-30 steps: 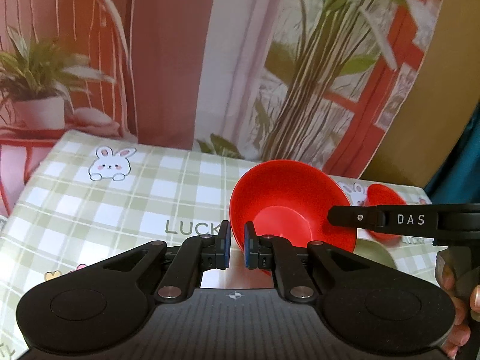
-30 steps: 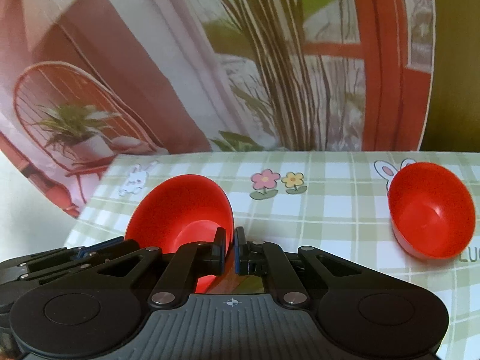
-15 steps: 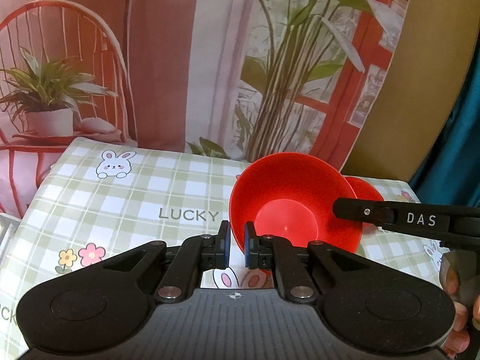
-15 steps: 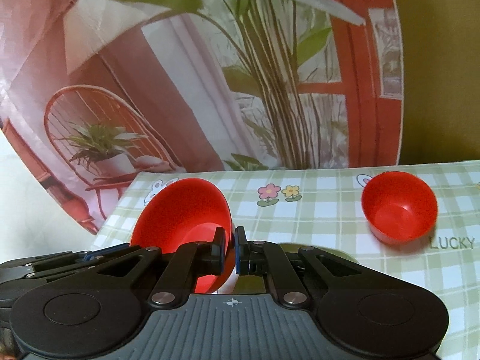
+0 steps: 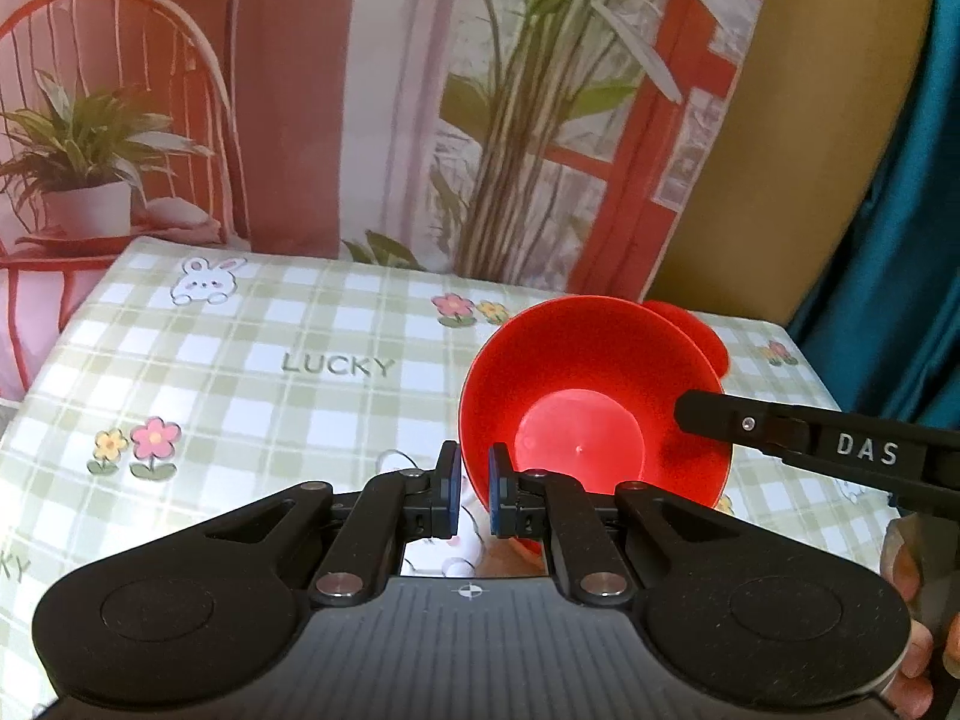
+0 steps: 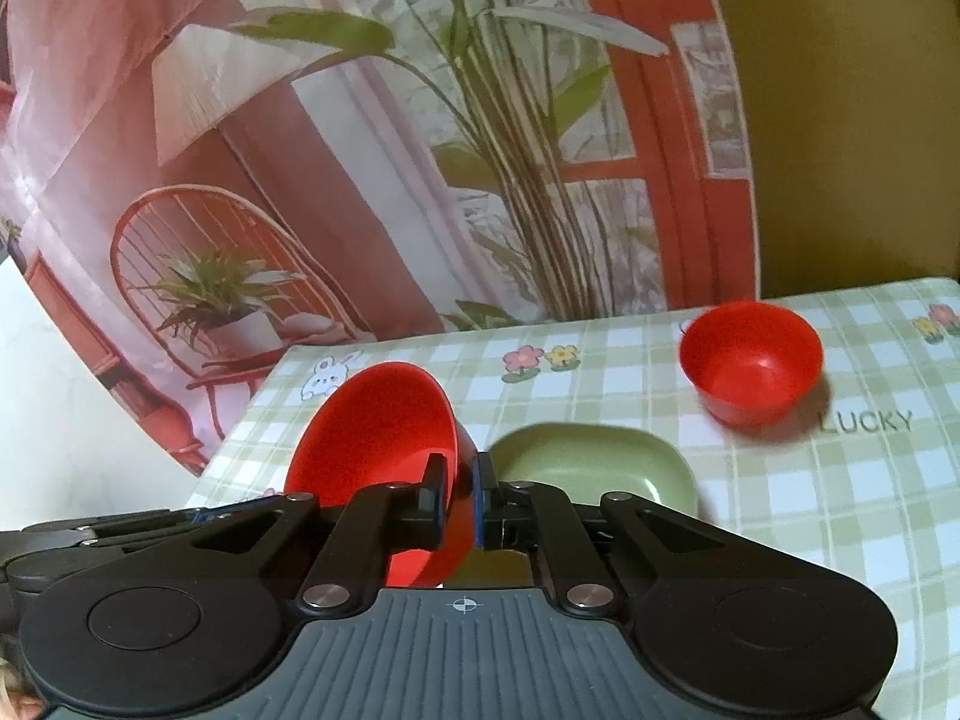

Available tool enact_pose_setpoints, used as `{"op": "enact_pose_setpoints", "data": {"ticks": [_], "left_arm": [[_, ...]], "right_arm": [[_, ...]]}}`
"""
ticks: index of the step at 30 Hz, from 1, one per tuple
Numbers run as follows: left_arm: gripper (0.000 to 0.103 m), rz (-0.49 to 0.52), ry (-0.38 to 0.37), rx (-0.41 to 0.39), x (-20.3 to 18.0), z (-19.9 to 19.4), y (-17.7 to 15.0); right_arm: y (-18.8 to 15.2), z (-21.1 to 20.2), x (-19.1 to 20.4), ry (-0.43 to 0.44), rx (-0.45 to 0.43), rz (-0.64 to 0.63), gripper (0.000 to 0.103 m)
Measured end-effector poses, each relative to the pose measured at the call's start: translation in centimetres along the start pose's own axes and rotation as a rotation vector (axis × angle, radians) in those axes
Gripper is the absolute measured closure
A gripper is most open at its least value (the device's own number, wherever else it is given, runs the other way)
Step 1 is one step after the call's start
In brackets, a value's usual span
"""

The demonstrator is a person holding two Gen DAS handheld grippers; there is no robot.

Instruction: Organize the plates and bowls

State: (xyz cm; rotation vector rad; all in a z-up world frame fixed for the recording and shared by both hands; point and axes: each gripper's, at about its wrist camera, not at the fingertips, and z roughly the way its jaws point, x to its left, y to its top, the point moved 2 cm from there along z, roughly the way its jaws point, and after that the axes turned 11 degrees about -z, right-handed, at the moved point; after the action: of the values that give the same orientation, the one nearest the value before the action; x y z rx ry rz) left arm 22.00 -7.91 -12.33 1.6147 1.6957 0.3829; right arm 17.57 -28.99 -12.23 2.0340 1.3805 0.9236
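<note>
Between your two grippers hangs one red bowl (image 5: 594, 408), lifted clear of the checked tablecloth (image 5: 252, 396). Your left gripper (image 5: 470, 495) pinches its near-left rim, and your right gripper (image 6: 459, 501) is clamped on the opposite wall. Ahead and to the right of your right gripper the second red bowl (image 6: 750, 360) sits upright on the cloth, well apart, with the green plate (image 6: 591, 462) just beyond your right fingertips, between them. The right hand looks nearer, so stacking probably means carrying forward and right.
</note>
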Motion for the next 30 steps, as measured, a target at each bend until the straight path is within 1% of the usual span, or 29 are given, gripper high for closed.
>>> {"op": "enact_pose_setpoints", "data": {"ticks": [6,10,17,24,30], "left_arm": [[0.092,-0.014,-0.055,0.055,-0.9,0.0,-2.1],[0.091,-0.002,-0.074,0.086,-1.7,0.1,-3.7],[0.09,0.035,-0.071,0.122,-3.1,0.0,-5.9],[0.09,0.07,-0.061,0.165,-3.7,0.5,-7.6],[0.09,0.086,-0.041,0.185,-3.8,0.8,-8.4]], "right_arm": [[-2.1,-1.6,-1.2,-0.042,-0.001,0.003,0.096],[-3.6,-2.6,-2.3,-0.061,0.013,0.012,0.096],[-6.0,-3.9,-2.9,-0.1,0.04,-0.043,0.096],[-8.7,-4.6,-4.1,-0.115,0.07,-0.012,0.096],[-10.3,-4.4,-4.3,-0.126,0.083,-0.011,0.096]]}}
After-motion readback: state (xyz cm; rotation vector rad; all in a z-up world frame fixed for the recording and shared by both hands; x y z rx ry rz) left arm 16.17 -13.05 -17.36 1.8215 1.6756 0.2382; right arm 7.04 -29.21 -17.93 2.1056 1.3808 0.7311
